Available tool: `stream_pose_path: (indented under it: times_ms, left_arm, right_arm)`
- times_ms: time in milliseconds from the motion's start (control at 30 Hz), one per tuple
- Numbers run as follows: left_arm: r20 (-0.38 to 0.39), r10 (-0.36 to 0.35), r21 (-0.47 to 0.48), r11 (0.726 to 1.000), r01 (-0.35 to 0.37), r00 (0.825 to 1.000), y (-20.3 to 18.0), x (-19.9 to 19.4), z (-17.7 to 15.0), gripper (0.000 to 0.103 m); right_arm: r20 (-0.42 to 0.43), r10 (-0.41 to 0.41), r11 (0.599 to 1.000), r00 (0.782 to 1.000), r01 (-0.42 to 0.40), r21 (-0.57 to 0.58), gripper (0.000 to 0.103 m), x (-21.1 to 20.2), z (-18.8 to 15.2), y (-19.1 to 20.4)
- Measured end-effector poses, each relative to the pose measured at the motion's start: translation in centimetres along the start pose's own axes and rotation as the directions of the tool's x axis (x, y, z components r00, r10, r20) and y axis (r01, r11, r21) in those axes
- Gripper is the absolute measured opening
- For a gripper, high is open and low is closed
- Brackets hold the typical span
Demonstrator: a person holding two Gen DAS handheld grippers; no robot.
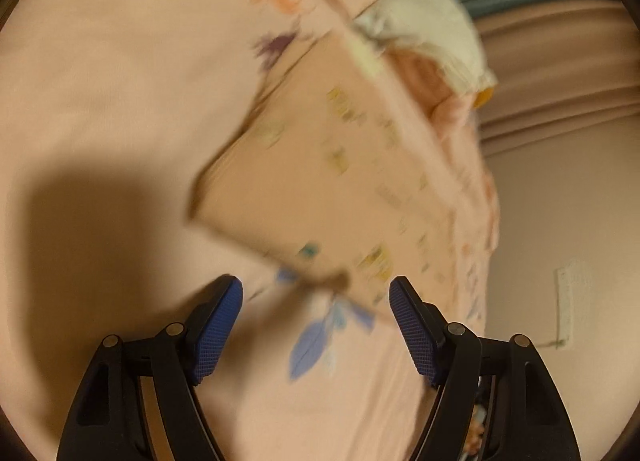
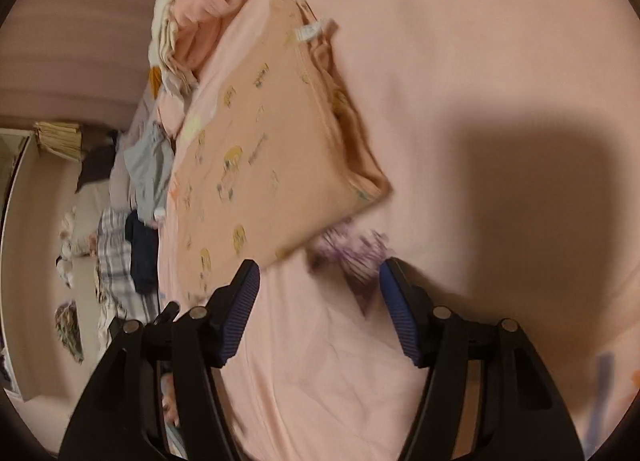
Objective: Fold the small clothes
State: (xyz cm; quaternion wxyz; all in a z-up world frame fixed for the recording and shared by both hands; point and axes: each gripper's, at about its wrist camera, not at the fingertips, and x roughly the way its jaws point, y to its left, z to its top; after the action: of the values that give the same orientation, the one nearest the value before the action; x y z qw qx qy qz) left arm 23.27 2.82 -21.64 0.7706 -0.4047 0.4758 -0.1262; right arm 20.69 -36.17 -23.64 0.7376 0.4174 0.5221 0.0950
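Note:
A folded peach garment (image 1: 340, 181) with small yellow prints lies flat on the pink printed bedsheet (image 1: 120, 81). In the left wrist view, blurred by motion, my left gripper (image 1: 316, 289) stands open just short of the garment's near corner, nothing between its blue pads (image 1: 216, 333). In the right wrist view the same folded garment (image 2: 276, 141) shows a white label at its far end. My right gripper (image 2: 318, 269) is open beside the garment's near edge, its left fingertip close to the fold without gripping it.
A heap of unfolded clothes (image 2: 188, 33), cream and pink, lies at the bed's far edge; the same pile (image 1: 424, 17) shows in the left wrist view. More clothes (image 2: 120, 245) lie on the floor beside the bed. A wall (image 1: 568, 201) stands to the right.

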Motion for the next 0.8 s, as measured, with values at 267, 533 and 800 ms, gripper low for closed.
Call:
stream_pose_path:
  times_ms: [267,533,800]
  left_arm:
    - [0.042,-0.052,-0.046,0.997,0.054,0.998,-1.1,4.0,2.3,0.075]
    - [0.158,0.191,-0.003,0.981,-0.193,0.969,-3.0,6.1,4.1,0.03]
    - [0.227,0.209,0.065,0.971,-0.229,0.951,-5.3,2.1,2.4,0.007]
  right_arm:
    - [0.103,0.062,0.993,0.993,-0.072,0.094,0.064,3.0,2.6,1.6]
    - [0.142,0.069,0.995,0.987,-0.079,0.06,0.017,5.2,4.9,2.1]
    - [0.148,0.193,0.981,0.97,-0.192,-0.016,0.009,2.3,4.4,2.4]
